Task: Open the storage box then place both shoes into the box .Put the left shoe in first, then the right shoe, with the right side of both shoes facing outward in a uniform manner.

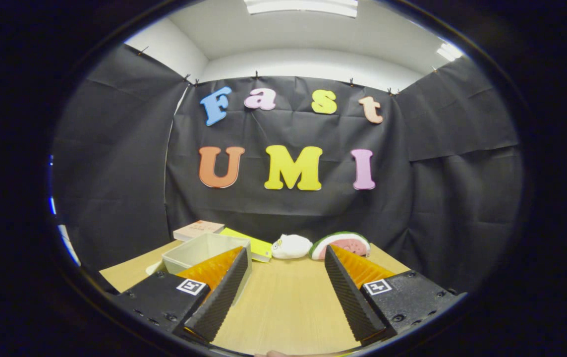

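My gripper [287,255] is open, its two fingers spread wide over the wooden table [288,297] with nothing between them. A pale open-topped storage box [204,250] stands on the table behind and partly hidden by the left finger [224,292]. Its inside is hidden from this low angle. Beyond the fingers, near the back wall, lie a white plush shoe-like thing [291,246] and a watermelon-patterned one [343,244], side by side; the right finger [348,292] covers part of the watermelon one.
A flat yellow sheet [251,244] lies behind the box. A pinkish flat box or book [198,229] rests at the back left. Black cloth walls close off the table on three sides. Bare wood stretches between my fingers.
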The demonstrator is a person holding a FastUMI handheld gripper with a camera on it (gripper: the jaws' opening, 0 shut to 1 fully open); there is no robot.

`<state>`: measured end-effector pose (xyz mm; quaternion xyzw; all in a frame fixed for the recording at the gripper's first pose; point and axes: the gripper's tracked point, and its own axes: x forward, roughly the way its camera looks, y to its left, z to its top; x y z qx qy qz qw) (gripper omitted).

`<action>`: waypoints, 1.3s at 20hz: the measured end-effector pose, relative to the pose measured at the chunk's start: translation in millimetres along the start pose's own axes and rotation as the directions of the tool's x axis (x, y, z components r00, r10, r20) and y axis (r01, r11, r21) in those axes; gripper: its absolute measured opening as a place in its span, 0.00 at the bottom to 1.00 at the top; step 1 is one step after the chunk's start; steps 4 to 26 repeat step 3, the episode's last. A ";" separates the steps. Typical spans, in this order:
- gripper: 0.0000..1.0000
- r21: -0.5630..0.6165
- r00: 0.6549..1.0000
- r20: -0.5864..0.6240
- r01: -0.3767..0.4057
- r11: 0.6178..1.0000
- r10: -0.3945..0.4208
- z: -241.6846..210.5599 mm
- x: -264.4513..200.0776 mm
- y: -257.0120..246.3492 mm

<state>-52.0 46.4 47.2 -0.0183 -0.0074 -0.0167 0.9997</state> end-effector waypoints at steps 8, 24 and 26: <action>1.00 0.012 1.000 -0.003 0.013 1.000 -0.013 -3.2 0.4 -6.8; 1.00 0.012 1.000 -0.003 0.013 1.000 -0.013 -3.2 0.4 -6.8; 1.00 0.012 1.000 -0.003 0.013 1.000 -0.013 -3.2 0.4 -6.8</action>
